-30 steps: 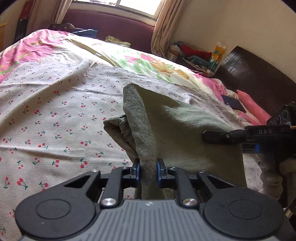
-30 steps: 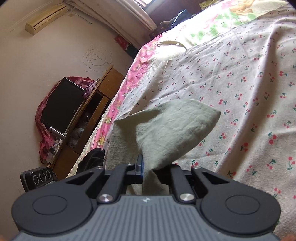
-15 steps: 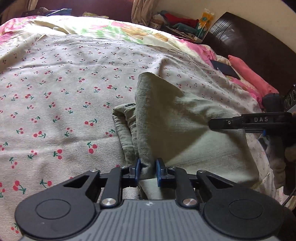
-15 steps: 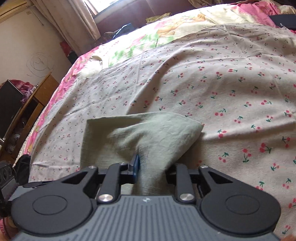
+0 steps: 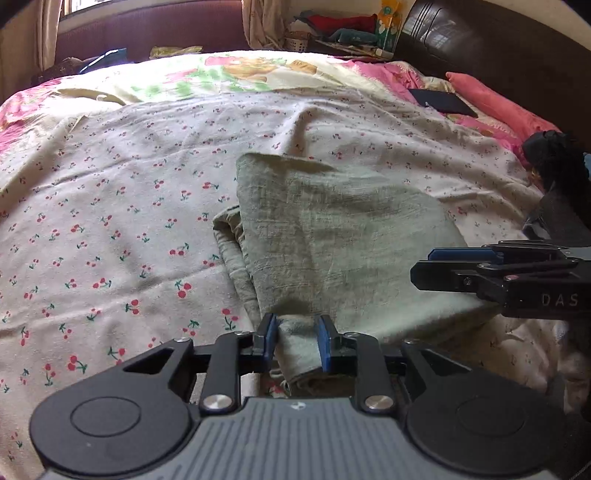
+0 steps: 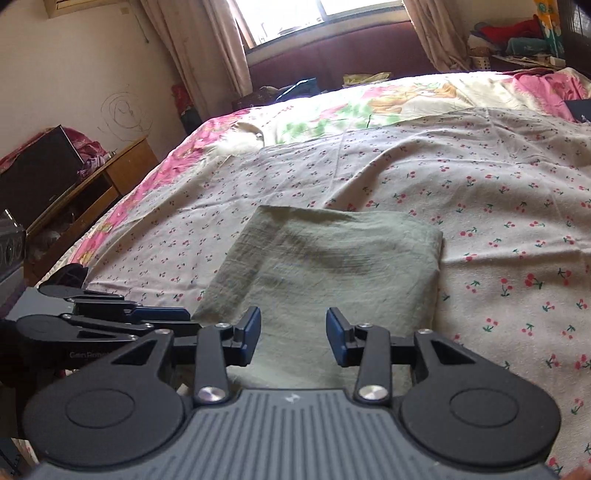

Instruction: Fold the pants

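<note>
The grey-green pants point(image 5: 332, 236) lie folded into a flat rectangle on the cherry-print bedsheet point(image 5: 110, 206), also in the right wrist view point(image 6: 332, 266). My left gripper point(image 5: 297, 341) stands at the near left corner with its jaws partly apart, the cloth edge lying loosely between them. My right gripper point(image 6: 293, 338) is open and empty over the near edge of the pants. It shows from the side in the left wrist view point(image 5: 480, 269). The left gripper shows at the lower left in the right wrist view point(image 6: 122, 321).
A pink pillow point(image 5: 498, 107) and a dark flat item point(image 5: 443, 101) lie by the dark headboard point(image 5: 517, 48). A wooden cabinet with a black box point(image 6: 55, 184) stands beside the bed. A window with curtains point(image 6: 295, 22) is behind the bed.
Both grippers lowered the lifted pants onto the bed, finishing the fold. The right gripper opened and let go. The left gripper's jaws spread apart.
</note>
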`<state>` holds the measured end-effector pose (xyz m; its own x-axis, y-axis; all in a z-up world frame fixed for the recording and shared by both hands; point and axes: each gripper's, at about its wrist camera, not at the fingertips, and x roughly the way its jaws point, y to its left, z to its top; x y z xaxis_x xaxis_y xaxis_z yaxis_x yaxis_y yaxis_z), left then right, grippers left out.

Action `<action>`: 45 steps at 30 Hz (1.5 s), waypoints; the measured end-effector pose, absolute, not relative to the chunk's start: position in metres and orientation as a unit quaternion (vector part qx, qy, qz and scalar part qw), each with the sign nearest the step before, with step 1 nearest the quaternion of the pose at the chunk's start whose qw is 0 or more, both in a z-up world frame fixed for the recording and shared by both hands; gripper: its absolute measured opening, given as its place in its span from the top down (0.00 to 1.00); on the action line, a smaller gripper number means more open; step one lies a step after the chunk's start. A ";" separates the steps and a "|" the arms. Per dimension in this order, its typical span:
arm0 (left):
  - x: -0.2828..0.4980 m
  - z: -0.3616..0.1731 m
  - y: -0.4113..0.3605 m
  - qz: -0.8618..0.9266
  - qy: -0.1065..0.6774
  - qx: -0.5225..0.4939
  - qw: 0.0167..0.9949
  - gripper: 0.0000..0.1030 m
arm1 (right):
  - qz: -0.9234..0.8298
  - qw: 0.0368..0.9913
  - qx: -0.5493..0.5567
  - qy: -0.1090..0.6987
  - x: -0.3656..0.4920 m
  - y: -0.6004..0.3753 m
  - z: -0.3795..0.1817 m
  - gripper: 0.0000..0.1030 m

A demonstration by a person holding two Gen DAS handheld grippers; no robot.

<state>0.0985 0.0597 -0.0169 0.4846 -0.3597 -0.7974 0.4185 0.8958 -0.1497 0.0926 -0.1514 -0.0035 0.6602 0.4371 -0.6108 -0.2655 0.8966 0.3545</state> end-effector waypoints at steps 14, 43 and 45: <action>0.097 0.026 0.063 -0.228 0.401 0.044 0.886 0.53 | 0.206 0.895 0.168 0.359 0.080 -0.135 -0.015 0.59; 0.098 -0.024 0.059 -0.107 0.467 0.043 0.877 0.47 | 0.206 0.890 0.205 0.351 0.040 -0.137 -0.030 0.56; 0.089 -0.019 0.064 -0.107 0.460 0.017 0.881 0.47 | 0.186 0.897 0.188 0.355 0.027 -0.139 -0.027 0.56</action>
